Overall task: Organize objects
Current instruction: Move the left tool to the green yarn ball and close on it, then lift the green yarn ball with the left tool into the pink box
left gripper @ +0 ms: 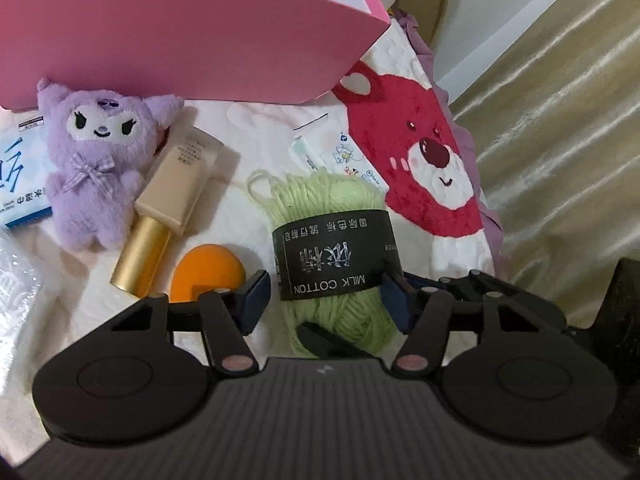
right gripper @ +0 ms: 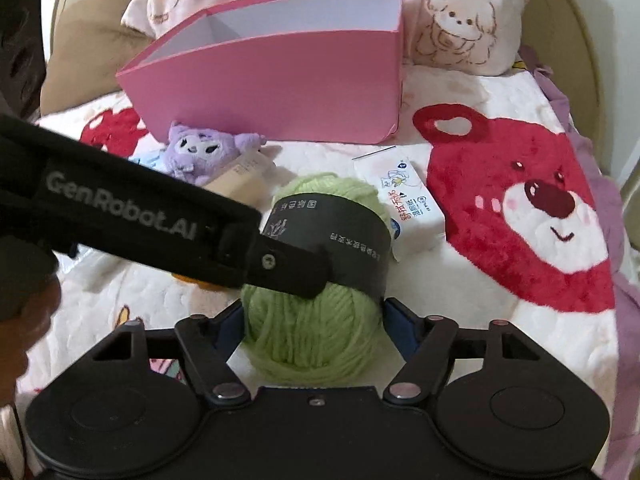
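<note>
A green yarn ball (left gripper: 332,208) with a black paper band lies on the bed, and both grippers are around it. In the left wrist view my left gripper (left gripper: 326,292) straddles the band. Its right pad touches the band, while a thin strip of bedding shows beside its left pad. In the right wrist view my right gripper (right gripper: 312,320) has both pads against the sides of the yarn ball (right gripper: 312,340). One black finger of the left gripper (right gripper: 288,268) lies across the band. A pink open box (left gripper: 180,40) (right gripper: 272,88) stands behind.
Left of the yarn lie a purple plush toy (left gripper: 100,160), a beige tube with a gold cap (left gripper: 176,184), an orange sponge (left gripper: 208,272) and a blue-white carton (left gripper: 20,176). A tissue pack (right gripper: 412,204) lies right of the yarn on the red bear blanket (right gripper: 520,200).
</note>
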The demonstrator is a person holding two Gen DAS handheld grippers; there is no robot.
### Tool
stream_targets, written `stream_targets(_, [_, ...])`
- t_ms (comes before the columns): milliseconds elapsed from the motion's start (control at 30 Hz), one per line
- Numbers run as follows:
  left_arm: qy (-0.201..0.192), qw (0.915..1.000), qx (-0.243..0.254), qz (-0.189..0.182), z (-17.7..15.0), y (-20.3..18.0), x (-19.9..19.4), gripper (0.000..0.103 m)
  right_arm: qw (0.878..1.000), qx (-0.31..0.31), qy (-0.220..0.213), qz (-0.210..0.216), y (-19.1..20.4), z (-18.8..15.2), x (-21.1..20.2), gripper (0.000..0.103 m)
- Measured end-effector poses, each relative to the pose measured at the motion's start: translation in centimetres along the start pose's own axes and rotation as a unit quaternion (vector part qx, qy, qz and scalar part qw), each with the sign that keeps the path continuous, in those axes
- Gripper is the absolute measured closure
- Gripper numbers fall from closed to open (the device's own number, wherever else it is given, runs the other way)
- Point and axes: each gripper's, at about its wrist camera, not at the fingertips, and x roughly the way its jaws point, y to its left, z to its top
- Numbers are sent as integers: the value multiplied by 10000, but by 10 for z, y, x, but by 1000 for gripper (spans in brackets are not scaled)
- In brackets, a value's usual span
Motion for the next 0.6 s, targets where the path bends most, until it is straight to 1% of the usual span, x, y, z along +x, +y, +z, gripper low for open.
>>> stream_targets(33, [-34,10000,25,-26,-1,-1,0,52,10000,-12,-35,-7,1,-1,-2,31])
stream_targets(133, [-70,9999,94,-112,-2,-6,-5,55,9999,-13,-134,-15,4,-3,-10,32])
stream_targets(200, [-50,9998,175,-73,-3,-10,-7,55,9999,-8,-135,-8,5,-4,-13,32])
stream_targets(267, [31,9999,133,-24,-3,-12,-8,56,9999,14,-119,-23,6,-4,-16,32])
stream_targets(367, [32,9996,284,76,-4,-20,-15,56,9998,-22,-164,-132,13,-2,-22,32])
stream_targets(600, [-75,9979,635,57,1,-34,-50,56,9985,-231,-384,-308,35,11,-51,33])
